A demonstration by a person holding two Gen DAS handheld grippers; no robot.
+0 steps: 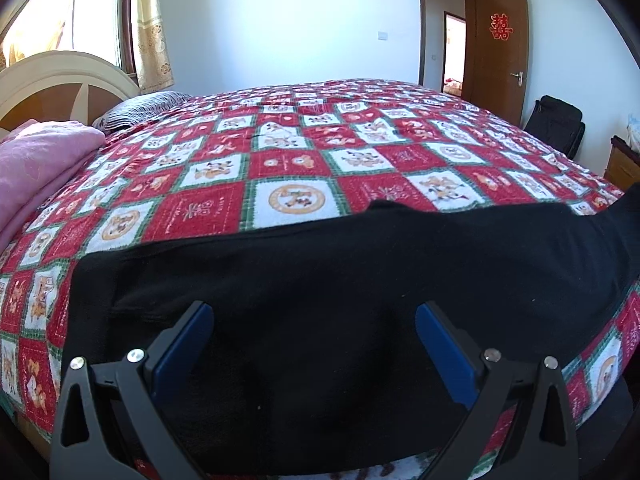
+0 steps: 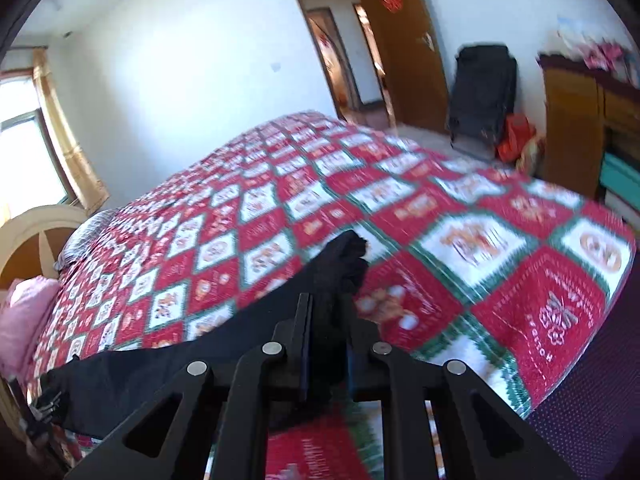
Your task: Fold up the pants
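The black soft-knit pants (image 1: 320, 264) are laid lengthwise along the near edge of the bed, stretched over the red, white and green checked quilt (image 1: 288, 168), and one end of them (image 2: 344, 264) is seen bunched up and raised off the quilt. That bunched end is pinched between the narrowed fingers of the right gripper (image 2: 328, 312), black cloth being packed into the slim gap there, so a firm grip on the pants is read. The left gripper (image 1: 314, 316) is poised above the wider end of the garment with its blue-padded fingers (image 1: 192, 340) spread wide and nothing clasped; whether the cloth is touched by them cannot be told. A pink folded blanket (image 1: 40, 160) and a striped pillow (image 1: 136, 110) are seen near the cream headboard, well apart from the work. The step in hand is judged to be the first fold, with one end taken up. For the next move, the held end would need to be carried across to the opposite end and laid down squarely, while the wide end is kept pinned or steadied so the cloth is not dragged along the quilt.
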